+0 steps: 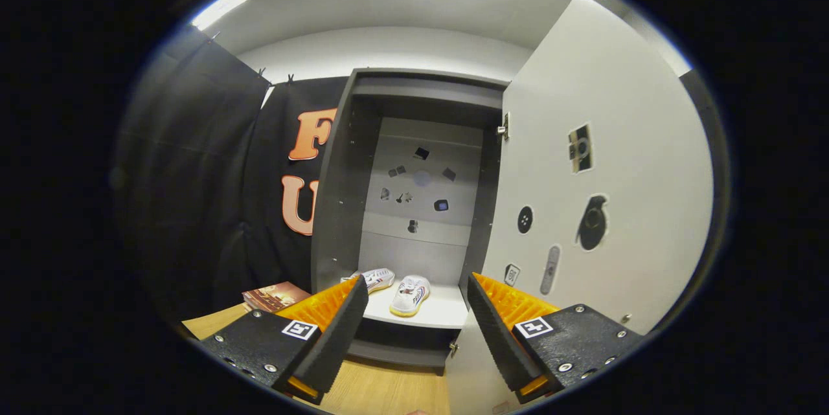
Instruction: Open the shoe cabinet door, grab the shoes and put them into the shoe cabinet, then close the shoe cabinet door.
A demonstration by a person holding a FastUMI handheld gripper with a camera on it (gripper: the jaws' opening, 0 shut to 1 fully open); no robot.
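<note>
1. Gripper (418, 331): fingers spread wide, holding nothing, aimed at the cabinet's lower shelf.
2. Shoe cabinet (343, 162): stands open; its back panel carries small stickers.
3. Door (602, 162): swung out to the right, hinged by the cabinet's right wall, its inner face close beside the right finger.
4. Shoes (410, 294): both lie on the lower shelf (440, 314), just beyond the fingers, side by side and apart.
5. Book (272, 296): rests on the wooden floor left of the cabinet.
6. Remaining step, judged: closing the door.
7. Risk: the open fingers may slip off the door's smooth face, or a hard push may slam it and bounce it back ajar.
</note>
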